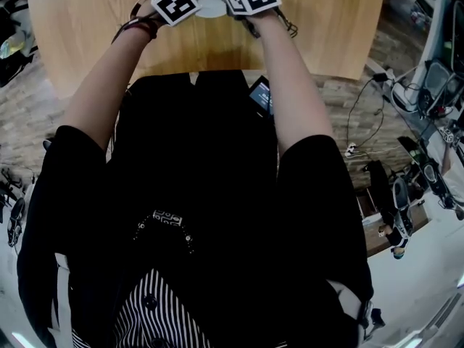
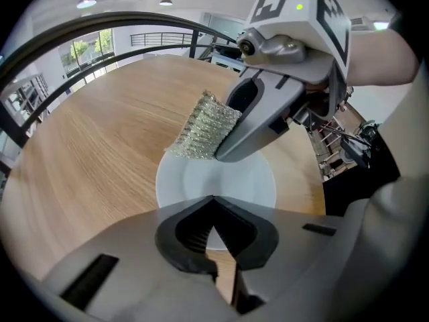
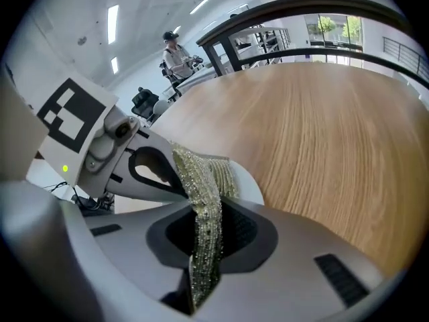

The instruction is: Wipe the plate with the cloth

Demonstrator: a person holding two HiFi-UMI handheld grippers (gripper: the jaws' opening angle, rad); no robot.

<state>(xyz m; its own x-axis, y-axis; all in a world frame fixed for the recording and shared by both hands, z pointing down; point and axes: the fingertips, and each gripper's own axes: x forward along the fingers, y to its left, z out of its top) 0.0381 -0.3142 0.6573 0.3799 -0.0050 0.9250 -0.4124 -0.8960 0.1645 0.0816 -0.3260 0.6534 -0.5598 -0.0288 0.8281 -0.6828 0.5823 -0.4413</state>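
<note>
Person's black top [image 1: 196,194] fills the head view nearest the lens. Beyond it runs the near edge of the wooden surface [image 2: 100,146]. White plate [image 2: 201,180] sits just inside that near edge, about midway along it. Wide bare wood runs from the plate toward the far edge and out to the left side, and the far edge curves. On the right, the surface edge passes close by the plate's rim. Left gripper [image 2: 213,198]: jaws closed tip to tip, nothing visible between them. The tips lie over the near part of the plate, and the plate's near rim shows through the opening behind the tips. Whether the tips touch the plate cannot be told. Right gripper [image 3: 208,210]: jaws clamped on a glittery grey-green cloth [image 3: 201,173], which runs up between them and sticks out past the tips. In the left gripper view the right jaws slant down over the far half of the plate. The cloth's free end hangs at the plate's far rim, its lower edge at or just above that rim. The two grippers are near each other, facing across the plate.
</note>
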